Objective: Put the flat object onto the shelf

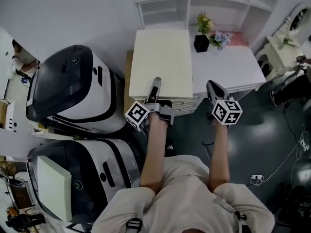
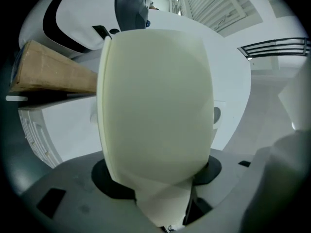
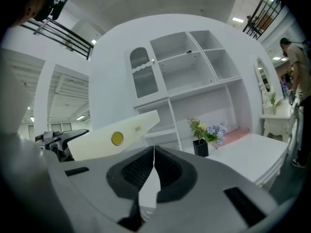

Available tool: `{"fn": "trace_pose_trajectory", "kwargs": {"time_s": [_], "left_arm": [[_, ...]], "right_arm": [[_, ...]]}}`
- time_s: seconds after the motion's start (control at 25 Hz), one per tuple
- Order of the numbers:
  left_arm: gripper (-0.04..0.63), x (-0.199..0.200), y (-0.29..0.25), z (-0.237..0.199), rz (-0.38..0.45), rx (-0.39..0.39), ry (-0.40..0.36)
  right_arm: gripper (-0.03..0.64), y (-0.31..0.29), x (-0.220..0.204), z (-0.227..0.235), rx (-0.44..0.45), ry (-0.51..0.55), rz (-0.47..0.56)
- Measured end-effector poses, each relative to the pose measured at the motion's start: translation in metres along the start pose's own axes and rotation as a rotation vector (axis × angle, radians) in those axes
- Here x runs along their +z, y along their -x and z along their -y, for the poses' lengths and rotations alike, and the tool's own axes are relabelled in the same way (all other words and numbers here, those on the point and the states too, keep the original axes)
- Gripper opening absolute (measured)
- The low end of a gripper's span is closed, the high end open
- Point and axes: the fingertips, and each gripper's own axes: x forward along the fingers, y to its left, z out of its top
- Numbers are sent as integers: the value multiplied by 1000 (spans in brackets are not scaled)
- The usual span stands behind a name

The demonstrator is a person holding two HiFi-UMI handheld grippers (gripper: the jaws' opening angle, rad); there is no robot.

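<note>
Head view: the board (image 1: 160, 57) is gripped at its near edge by the left gripper (image 1: 154, 89), whose jaws are clamped on it, and it is held out before the shelf (image 1: 194, 6). A round yellow sticker (image 3: 116, 138) is seen on its edge; the print beside it cannot be read. The right gripper (image 1: 216, 92) is seen just beside, jaws together on nothing. A potted plant (image 1: 202, 38) stands on the desk (image 1: 238, 67).

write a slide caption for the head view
Left gripper holds a cream flat board by its near edge, facing the white shelf; right gripper shut, empty.
</note>
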Motion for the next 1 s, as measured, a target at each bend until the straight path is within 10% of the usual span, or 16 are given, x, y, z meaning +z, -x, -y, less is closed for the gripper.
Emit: {"fn": "trace_pose_trajectory", "kwargs": {"time_s": [1.0], "left_arm": [[273,3,-78,-57,-147,33,67]], "right_arm": [[69,-39,-20,41,-110,-116,3]]}}
